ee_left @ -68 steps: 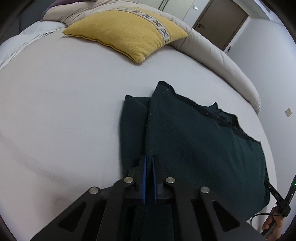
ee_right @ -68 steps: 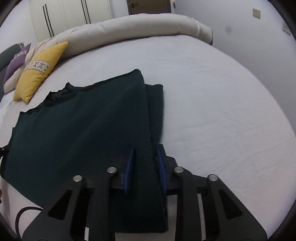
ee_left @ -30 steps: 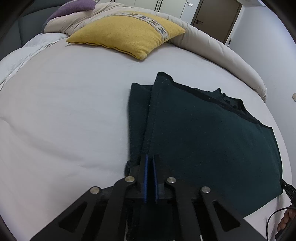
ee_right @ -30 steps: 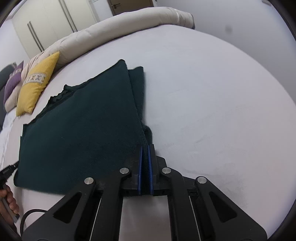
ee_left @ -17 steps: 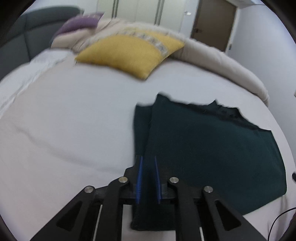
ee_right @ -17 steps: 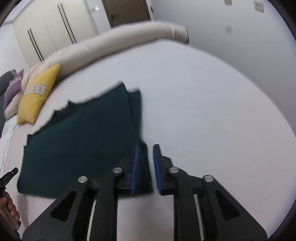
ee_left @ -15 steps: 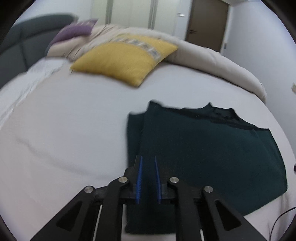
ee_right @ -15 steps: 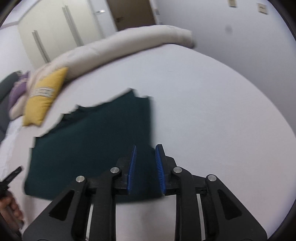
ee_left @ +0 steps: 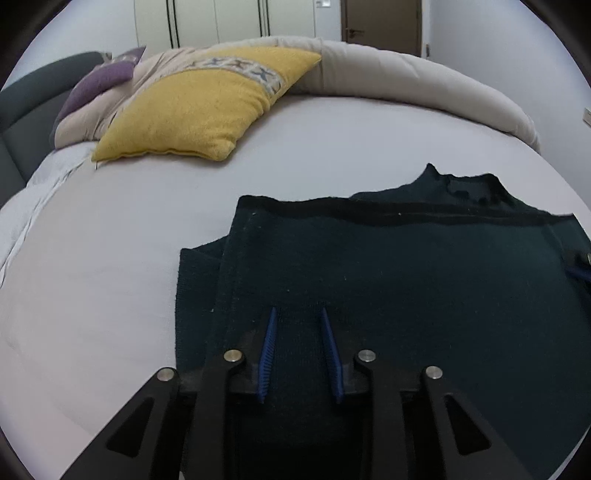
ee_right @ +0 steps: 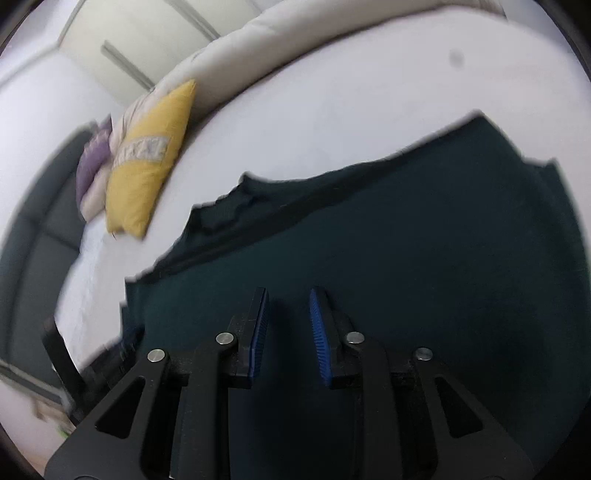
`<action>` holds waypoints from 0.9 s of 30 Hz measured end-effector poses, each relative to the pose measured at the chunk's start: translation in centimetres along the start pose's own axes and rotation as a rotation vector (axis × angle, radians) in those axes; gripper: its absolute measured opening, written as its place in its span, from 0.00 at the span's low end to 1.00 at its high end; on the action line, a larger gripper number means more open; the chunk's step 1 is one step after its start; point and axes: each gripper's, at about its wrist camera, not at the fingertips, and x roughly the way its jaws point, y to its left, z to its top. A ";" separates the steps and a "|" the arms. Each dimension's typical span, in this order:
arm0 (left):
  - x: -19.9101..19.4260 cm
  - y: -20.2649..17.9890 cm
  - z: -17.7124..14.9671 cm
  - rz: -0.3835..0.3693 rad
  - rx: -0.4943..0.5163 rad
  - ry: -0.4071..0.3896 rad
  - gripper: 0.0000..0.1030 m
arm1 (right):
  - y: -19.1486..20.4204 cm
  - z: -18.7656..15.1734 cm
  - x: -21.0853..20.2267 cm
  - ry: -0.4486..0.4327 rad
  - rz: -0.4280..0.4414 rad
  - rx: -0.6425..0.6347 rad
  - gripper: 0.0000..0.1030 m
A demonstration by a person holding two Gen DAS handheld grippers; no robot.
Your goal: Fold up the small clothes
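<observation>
A dark green knit garment (ee_left: 406, 277) lies flat on the white bed sheet (ee_left: 110, 277), its left side folded inward with a narrow strip showing beside the fold. My left gripper (ee_left: 298, 312) hovers over the garment's near left part. Its jaws are opening, and only the cloth below shows in the gap. In the blurred right wrist view, the garment (ee_right: 406, 240) fills the middle. My right gripper (ee_right: 289, 293) hangs over its near part with jaws closing and nothing pinched between the blue pads. A blue-tipped bit of the right gripper (ee_left: 580, 273) shows at the garment's right edge.
A yellow pillow (ee_left: 199, 110) and a purple cushion (ee_left: 99, 79) lie at the far left by a dark grey headboard (ee_left: 22, 99). A rolled beige duvet (ee_left: 406, 77) runs along the bed's far edge. White sheet stretches left of the garment. Wardrobe doors and a brown door (ee_left: 380, 18) stand behind.
Both grippers were shut on the garment's folded side edges a second ago. They have let go, their jaws have parted, and both have swung inward over the cloth.
</observation>
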 end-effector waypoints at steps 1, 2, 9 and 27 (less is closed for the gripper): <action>0.0 0.0 0.0 -0.002 -0.003 0.000 0.28 | -1.1 0.4 -0.1 -0.024 0.008 0.023 0.16; 0.1 0.1 0.0 -0.006 -0.007 0.001 0.28 | -2.8 0.9 -0.5 -0.050 0.012 0.069 0.06; 0.4 0.4 0.0 -0.022 -0.019 -0.003 0.28 | -9.8 1.8 -6.1 -0.230 -0.128 0.235 0.00; 0.3 0.3 -0.5 -0.018 -0.017 -0.014 0.29 | 5.2 -9.1 0.0 0.091 0.102 -0.141 0.20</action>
